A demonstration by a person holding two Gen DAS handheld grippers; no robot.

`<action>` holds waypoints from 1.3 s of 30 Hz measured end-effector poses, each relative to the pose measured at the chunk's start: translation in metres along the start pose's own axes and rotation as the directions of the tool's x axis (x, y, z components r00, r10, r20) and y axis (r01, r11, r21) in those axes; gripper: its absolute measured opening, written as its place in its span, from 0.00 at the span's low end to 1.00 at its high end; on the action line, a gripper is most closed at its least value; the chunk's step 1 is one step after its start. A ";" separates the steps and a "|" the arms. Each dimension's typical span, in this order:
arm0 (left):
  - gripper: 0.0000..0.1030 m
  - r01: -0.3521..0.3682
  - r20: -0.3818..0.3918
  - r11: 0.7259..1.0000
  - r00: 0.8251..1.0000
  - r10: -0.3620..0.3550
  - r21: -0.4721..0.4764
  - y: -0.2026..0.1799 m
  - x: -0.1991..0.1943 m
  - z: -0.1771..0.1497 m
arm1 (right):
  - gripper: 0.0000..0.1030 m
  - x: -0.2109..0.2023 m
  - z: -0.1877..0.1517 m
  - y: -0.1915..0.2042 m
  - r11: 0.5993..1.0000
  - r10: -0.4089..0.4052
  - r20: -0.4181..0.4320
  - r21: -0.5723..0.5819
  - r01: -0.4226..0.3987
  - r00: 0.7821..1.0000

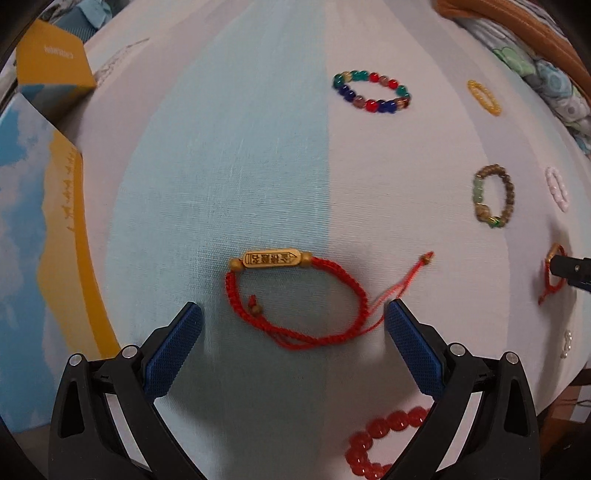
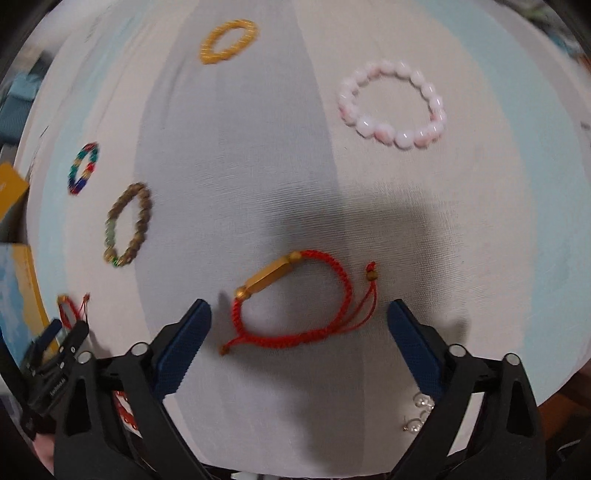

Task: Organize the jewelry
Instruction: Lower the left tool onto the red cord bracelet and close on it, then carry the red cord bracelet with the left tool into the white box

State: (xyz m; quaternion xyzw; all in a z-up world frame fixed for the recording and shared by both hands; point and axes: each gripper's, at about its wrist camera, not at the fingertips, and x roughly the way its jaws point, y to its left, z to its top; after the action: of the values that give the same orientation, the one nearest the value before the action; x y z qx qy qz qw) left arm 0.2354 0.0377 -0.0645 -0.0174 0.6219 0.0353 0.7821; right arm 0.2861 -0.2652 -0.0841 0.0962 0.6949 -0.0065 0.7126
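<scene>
In the left wrist view a red cord bracelet with an engraved gold bar (image 1: 295, 299) lies on the striped cloth between the open jaws of my left gripper (image 1: 293, 314). In the right wrist view a second red cord bracelet with a gold bar (image 2: 295, 302) lies between the open jaws of my right gripper (image 2: 299, 314). Both grippers are empty. The right gripper's tip (image 1: 569, 269) shows at the right edge of the left view, over that second bracelet. The left gripper (image 2: 55, 354) shows at the lower left of the right view.
On the cloth lie a multicoloured bead bracelet (image 1: 371, 92), a yellow ring bracelet (image 1: 484, 98), a brown and green bead bracelet (image 1: 493, 195), a pink bead bracelet (image 2: 393, 105), a red bead bracelet (image 1: 384, 446) and pearl earrings (image 2: 417, 413). A blue and yellow box (image 1: 37, 229) stands at the left. A brown bag strap (image 1: 517, 29) lies at the far right.
</scene>
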 end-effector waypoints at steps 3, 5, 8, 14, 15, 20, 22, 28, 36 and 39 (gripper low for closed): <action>0.95 0.002 -0.004 1.000 1.000 -0.002 -0.005 0.001 0.004 0.002 | 0.86 0.006 0.000 -0.003 1.000 0.009 -0.005 0.005 -0.009 1.000; 0.95 0.006 -0.023 1.000 1.000 -0.006 -0.013 0.002 0.009 0.005 | 0.86 0.009 0.000 0.000 1.000 -0.010 -0.006 -0.013 0.010 1.000; 0.95 0.009 -0.060 1.000 0.998 -0.011 -0.022 0.003 0.013 0.009 | 0.85 0.013 0.003 0.002 0.999 -0.039 -0.010 -0.031 0.038 0.999; 0.84 0.021 -0.090 1.000 0.996 -0.023 -0.019 0.009 0.017 0.019 | 0.73 0.014 0.004 0.002 0.996 -0.071 -0.012 -0.045 0.071 0.997; 0.81 0.023 -0.092 1.000 0.995 -0.024 -0.019 0.010 0.017 0.023 | 0.71 0.013 0.004 0.001 0.996 -0.073 -0.011 -0.044 0.073 0.997; 0.54 0.019 -0.090 1.000 0.996 -0.020 -0.014 0.009 0.007 0.029 | 0.55 0.017 0.009 0.003 0.996 -0.081 -0.001 -0.040 0.081 0.997; 0.44 0.026 -0.089 1.000 0.996 -0.026 -0.006 0.008 0.006 0.029 | 0.50 0.017 0.007 -0.001 0.996 -0.082 0.005 -0.036 0.083 0.997; 0.12 0.043 -0.081 0.999 0.996 -0.041 0.019 -0.001 -0.003 0.029 | 0.33 0.011 -0.005 -0.008 0.996 -0.083 0.028 -0.031 0.084 0.996; 0.09 0.046 -0.056 0.998 0.997 -0.044 0.035 0.001 -0.014 0.011 | 0.08 -0.001 -0.016 -0.028 0.999 -0.046 0.056 -0.006 0.047 0.997; 0.09 0.044 -0.046 0.998 0.998 -0.042 0.041 0.001 -0.017 0.008 | 0.07 -0.003 -0.021 -0.034 0.999 -0.033 0.067 -0.001 0.033 0.997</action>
State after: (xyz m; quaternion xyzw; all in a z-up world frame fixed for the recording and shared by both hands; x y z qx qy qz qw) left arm 0.2397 0.0385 -0.0458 -0.0153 0.6396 0.0049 0.7685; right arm 0.2603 -0.2957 -0.0854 0.0834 0.6722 -0.0207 0.7354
